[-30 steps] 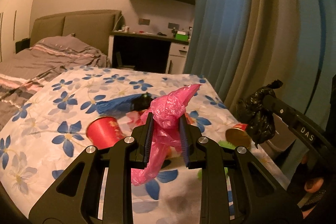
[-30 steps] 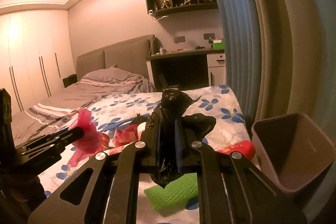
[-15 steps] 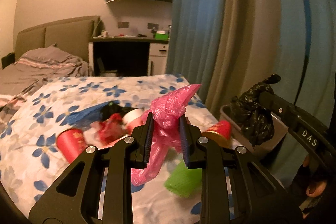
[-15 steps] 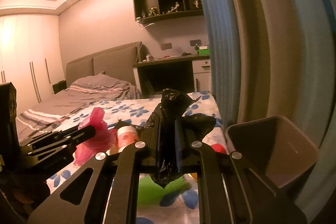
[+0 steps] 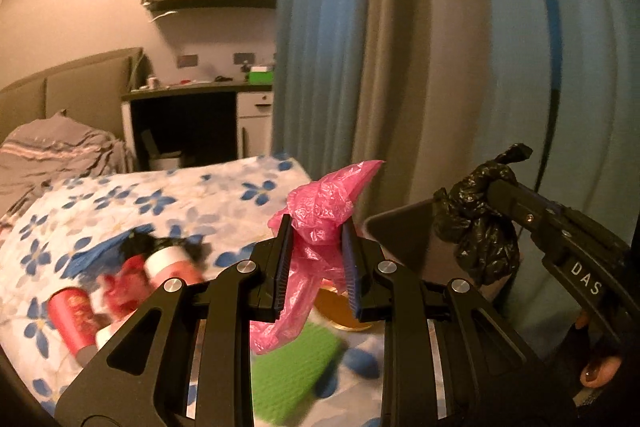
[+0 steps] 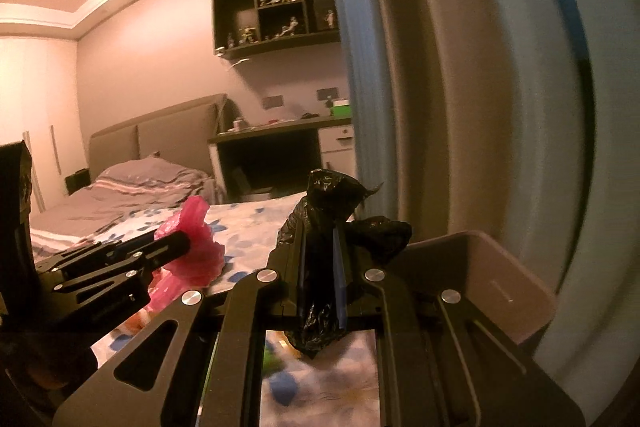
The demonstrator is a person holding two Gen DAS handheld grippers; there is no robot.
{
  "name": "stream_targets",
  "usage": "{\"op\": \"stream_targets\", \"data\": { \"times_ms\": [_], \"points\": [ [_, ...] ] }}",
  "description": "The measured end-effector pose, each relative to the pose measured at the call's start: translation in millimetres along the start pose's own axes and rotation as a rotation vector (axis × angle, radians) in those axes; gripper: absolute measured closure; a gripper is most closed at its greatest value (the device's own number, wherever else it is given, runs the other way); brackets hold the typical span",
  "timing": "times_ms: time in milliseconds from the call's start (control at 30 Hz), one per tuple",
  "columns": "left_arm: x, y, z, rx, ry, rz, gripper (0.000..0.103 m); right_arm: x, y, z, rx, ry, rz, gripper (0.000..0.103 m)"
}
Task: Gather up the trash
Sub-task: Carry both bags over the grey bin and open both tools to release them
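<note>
Left gripper (image 5: 316, 259) with jaws clenched on crumpled pink plastic bag (image 5: 320, 219), right gripper (image 6: 320, 275) with jaws clenched on crumpled black plastic bag (image 6: 320, 211), both near grey plastic bin (image 6: 500, 279) beside flowered bed (image 5: 168, 199) with scattered trash.

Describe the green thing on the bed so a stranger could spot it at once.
Look at the flowered bedspread, at its near edge by the curtain. The green sponge lies flat there, below the pink bag. It is the only bright green, ribbed piece; the cups nearby are red.
</note>
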State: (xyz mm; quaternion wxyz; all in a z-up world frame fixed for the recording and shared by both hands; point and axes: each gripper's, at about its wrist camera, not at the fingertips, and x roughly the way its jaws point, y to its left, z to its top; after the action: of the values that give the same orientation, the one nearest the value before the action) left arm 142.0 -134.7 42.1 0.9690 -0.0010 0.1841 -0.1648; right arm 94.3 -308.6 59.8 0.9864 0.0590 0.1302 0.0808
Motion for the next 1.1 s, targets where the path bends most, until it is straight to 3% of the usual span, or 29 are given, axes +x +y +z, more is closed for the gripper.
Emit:
{"op": "stream_targets", "data": {
  "times_ms": [567,1100],
  "points": [
    [60.7,-71.0,12.9,0.061,0.016,-0.122,0.080,4.7,-61.1,4.8,0.042,-0.021,-0.154,0.090],
    [110.2,-95.9,13.4,0.067,0.049,-0.196,0.080,24.8,-95.6,-3.2,0.086,0.004,-0.226,0.090]
  ]
}}
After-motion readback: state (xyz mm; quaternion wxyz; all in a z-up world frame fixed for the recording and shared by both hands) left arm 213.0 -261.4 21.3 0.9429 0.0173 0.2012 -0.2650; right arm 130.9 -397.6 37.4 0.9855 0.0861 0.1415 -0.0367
